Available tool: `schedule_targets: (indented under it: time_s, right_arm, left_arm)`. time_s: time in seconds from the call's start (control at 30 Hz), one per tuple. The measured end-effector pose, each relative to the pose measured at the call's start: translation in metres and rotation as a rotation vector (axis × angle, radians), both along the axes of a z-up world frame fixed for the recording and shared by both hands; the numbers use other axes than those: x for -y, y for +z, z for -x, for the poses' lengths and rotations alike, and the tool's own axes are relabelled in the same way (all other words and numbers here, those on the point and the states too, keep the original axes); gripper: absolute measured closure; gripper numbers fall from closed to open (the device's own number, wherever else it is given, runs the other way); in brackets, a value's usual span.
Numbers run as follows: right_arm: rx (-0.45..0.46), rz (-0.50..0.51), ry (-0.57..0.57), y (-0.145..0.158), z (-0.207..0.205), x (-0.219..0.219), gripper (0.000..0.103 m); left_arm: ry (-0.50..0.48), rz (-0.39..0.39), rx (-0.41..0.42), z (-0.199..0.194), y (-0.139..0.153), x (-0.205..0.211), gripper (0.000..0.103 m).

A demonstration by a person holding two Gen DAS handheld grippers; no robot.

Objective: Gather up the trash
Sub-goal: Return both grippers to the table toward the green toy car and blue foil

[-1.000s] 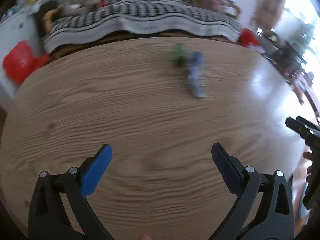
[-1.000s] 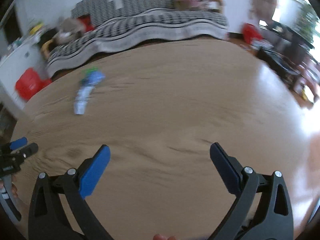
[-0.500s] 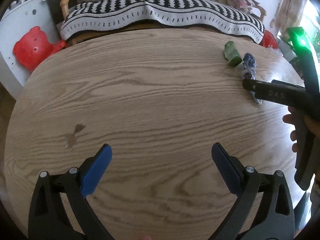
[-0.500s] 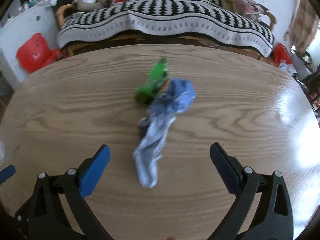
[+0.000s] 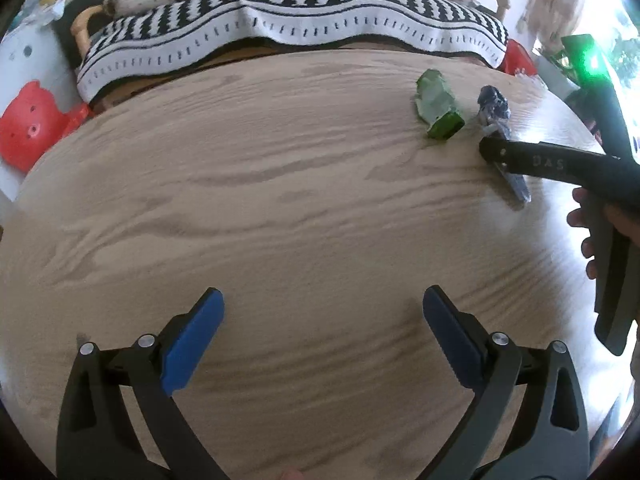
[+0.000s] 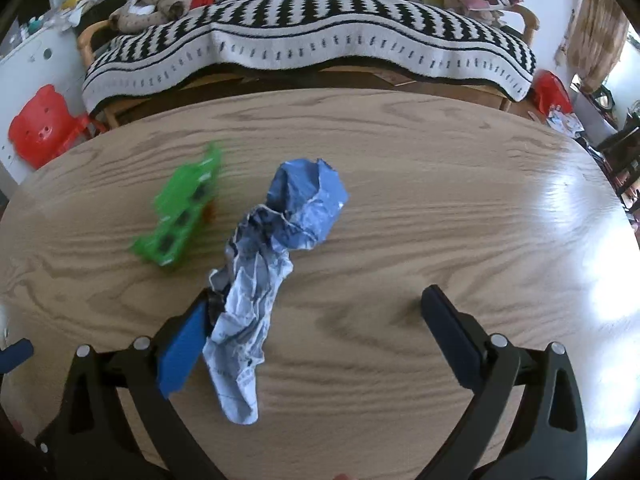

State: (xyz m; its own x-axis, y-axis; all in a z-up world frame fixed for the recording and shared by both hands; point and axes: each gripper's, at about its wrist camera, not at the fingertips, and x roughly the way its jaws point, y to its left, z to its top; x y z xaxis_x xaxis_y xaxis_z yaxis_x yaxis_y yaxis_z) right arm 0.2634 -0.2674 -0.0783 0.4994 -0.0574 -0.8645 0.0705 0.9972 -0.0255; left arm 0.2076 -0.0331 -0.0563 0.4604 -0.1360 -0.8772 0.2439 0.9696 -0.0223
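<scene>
A crumpled blue and white wrapper (image 6: 272, 264) lies on the wooden table (image 6: 420, 184), its near end between the jaws of my open right gripper (image 6: 320, 320) and against the left finger (image 6: 180, 348). A crushed green plastic piece (image 6: 180, 216) lies just left of it. In the left wrist view the green piece (image 5: 438, 108) and the wrapper (image 5: 496, 112) sit at the far right, with the right gripper's finger (image 5: 560, 164) over the wrapper. My left gripper (image 5: 320, 328) hangs open above bare wood, holding nothing.
Beyond the table's far edge stands a sofa with a black and white striped blanket (image 6: 312, 36). A red plastic stool (image 6: 40, 124) is at the left. A person's hand (image 5: 588, 236) holds the right gripper. Bright glare covers the table's right side (image 6: 600, 264).
The right gripper has moved forward, so the wrapper's near end now sits between its jaws. The left gripper's view has shifted slightly closer to the trash.
</scene>
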Motion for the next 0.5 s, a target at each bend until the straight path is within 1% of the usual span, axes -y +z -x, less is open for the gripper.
schedule_targets:
  time_s: [0.1, 0.17, 0.23, 0.3, 0.5]
  right_arm:
    - [-0.002, -0.002, 0.009, 0.000, -0.007, 0.016, 0.005]
    - [-0.003, -0.003, 0.027, 0.000, -0.009, 0.025, 0.005]
    - [-0.002, -0.002, 0.037, 0.000, -0.010, 0.030, 0.005]
    - [0.002, -0.003, 0.032, 0.001, -0.011, 0.036, 0.005]
    - [0.031, -0.002, 0.055, 0.000, -0.009, 0.041, 0.005]
  left_arm:
    - [-0.023, 0.010, 0.004, -0.015, 0.000, 0.020, 0.006]
    - [-0.043, 0.000, 0.009, -0.024, 0.000, 0.033, 0.006]
    - [-0.065, -0.028, 0.023, -0.035, -0.002, 0.050, 0.006]
    - [-0.079, -0.027, 0.035, -0.045, -0.002, 0.063, 0.006]
    - [-0.096, -0.021, 0.064, -0.075, -0.003, 0.087, 0.006]
